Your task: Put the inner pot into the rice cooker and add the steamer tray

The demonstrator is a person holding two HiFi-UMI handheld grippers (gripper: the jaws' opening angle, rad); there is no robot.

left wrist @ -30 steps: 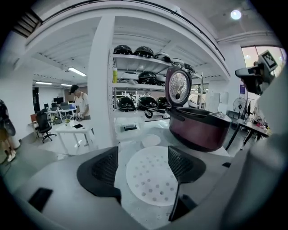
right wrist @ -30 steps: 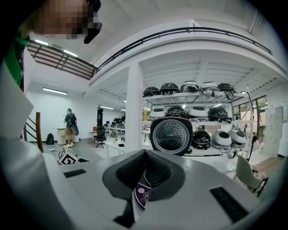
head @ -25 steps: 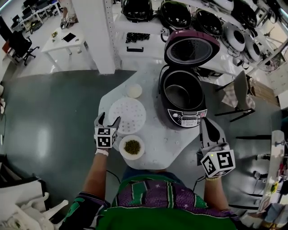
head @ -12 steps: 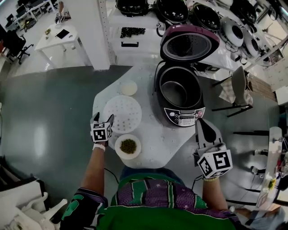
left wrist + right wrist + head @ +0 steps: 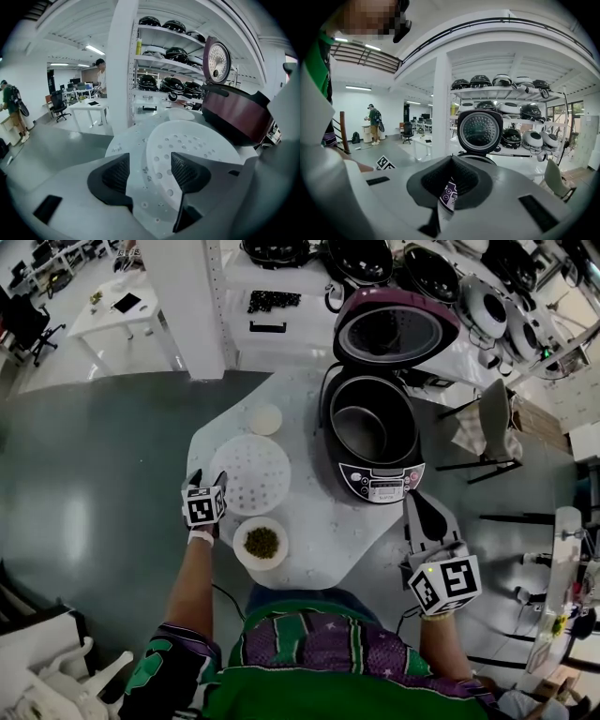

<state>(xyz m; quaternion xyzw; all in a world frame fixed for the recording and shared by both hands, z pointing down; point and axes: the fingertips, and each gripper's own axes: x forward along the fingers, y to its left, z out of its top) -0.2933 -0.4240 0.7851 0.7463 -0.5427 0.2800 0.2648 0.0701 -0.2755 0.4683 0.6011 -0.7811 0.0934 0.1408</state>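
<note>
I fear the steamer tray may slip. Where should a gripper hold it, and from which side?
Probably the rim of the steamer tray, from its near-left side: it lies flat on the table, so only the edge offers a pinch, and the rice cooker stands at its right.

The left gripper sank lower to the near-left rim of the steamer tray, its jaws drew partly inward, rim lay between them, pads not pressing.
</note>
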